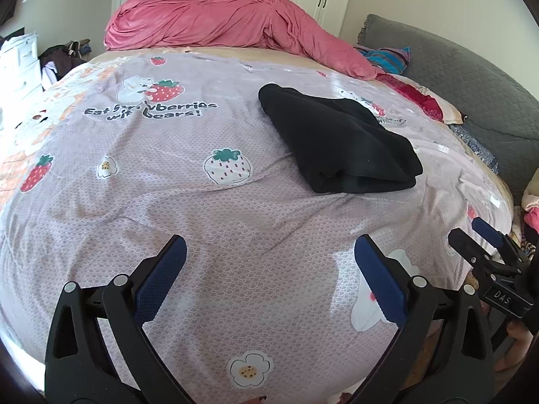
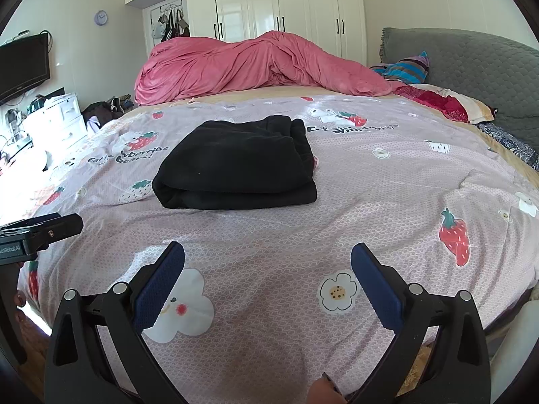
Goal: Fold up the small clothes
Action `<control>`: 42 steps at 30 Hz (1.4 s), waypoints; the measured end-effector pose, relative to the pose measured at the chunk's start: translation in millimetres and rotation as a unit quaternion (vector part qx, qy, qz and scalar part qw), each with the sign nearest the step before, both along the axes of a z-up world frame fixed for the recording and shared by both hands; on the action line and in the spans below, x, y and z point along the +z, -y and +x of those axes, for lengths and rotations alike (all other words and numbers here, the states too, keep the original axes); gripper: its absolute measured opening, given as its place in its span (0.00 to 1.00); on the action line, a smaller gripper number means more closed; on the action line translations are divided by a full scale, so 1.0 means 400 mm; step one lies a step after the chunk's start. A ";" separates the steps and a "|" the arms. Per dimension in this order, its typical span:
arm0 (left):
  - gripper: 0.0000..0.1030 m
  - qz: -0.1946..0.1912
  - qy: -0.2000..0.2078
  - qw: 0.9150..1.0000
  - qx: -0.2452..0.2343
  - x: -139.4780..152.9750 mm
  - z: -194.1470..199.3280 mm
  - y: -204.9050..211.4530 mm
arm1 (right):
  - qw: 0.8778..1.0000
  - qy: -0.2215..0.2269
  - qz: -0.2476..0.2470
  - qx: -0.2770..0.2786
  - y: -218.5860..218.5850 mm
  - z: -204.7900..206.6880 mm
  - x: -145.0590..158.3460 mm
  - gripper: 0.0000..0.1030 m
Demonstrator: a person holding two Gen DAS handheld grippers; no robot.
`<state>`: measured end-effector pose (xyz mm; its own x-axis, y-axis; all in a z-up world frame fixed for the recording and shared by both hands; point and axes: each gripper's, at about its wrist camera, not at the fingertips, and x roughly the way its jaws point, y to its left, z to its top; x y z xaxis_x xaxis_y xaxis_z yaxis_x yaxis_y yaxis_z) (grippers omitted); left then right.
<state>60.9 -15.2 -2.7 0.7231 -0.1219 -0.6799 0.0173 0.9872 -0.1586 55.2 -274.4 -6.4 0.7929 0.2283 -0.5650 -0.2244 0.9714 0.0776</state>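
Left wrist view: left gripper (image 1: pixel 271 250) jaws spread wide, nothing between the blue pads (image 1: pixel 158 282) — it hangs above the bedspread (image 1: pixel 168 202), not touching it. Black garment (image 1: pixel 340 141) lies folded into a compact bundle on the spread, ahead and to the right of the gripper, well apart from it. Folded edge faces the camera. Right gripper (image 1: pixel 485 239) shows at the right edge, seen side-on; can't tell its opening from here. Pink duvet (image 1: pixel 219 23) is heaped at the far side of the bed, grey headboard (image 1: pixel 454 77) to the right, a red-patterned pillow (image 1: pixel 427 101) in front of it.

Right wrist view: right gripper (image 2: pixel 267 252) also wide open and empty, above the spread (image 2: pixel 370 185). Garment (image 2: pixel 235 165) sits ahead, slightly left of centre, clear of both fingers — layers stacked, thick fold toward the camera. Part of the left gripper's body (image 2: pixel 40 232) pokes in at the left edge. White wardrobe (image 2: pixel 279 3) behind the duvet (image 2: pixel 252 64), a TV (image 2: pixel 23 64) on the left wall.
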 end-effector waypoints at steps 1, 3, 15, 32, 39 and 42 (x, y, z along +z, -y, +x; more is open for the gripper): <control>0.91 0.003 0.000 1.000 0.000 0.000 0.000 0.001 | 1.000 0.000 0.000 0.000 0.000 0.000 0.001 0.96; 0.91 0.008 0.000 1.000 0.000 0.001 -0.001 0.003 | 1.000 0.000 0.000 0.002 -0.001 -0.001 0.002 0.96; 0.91 0.007 -0.005 1.000 0.004 0.003 0.000 0.002 | 1.000 0.000 -0.001 0.001 -0.002 -0.003 0.002 0.96; 0.91 0.015 -0.008 1.000 0.008 0.000 0.004 0.002 | 1.000 -0.004 -0.001 -0.002 0.005 0.002 -0.004 0.96; 0.91 0.014 -0.006 1.000 0.008 0.000 0.003 0.001 | 1.000 -0.004 0.000 -0.002 0.008 0.002 -0.002 0.96; 0.91 0.015 -0.008 1.000 0.007 -0.001 0.005 0.001 | 1.000 -0.004 0.000 -0.002 0.009 0.002 -0.001 0.96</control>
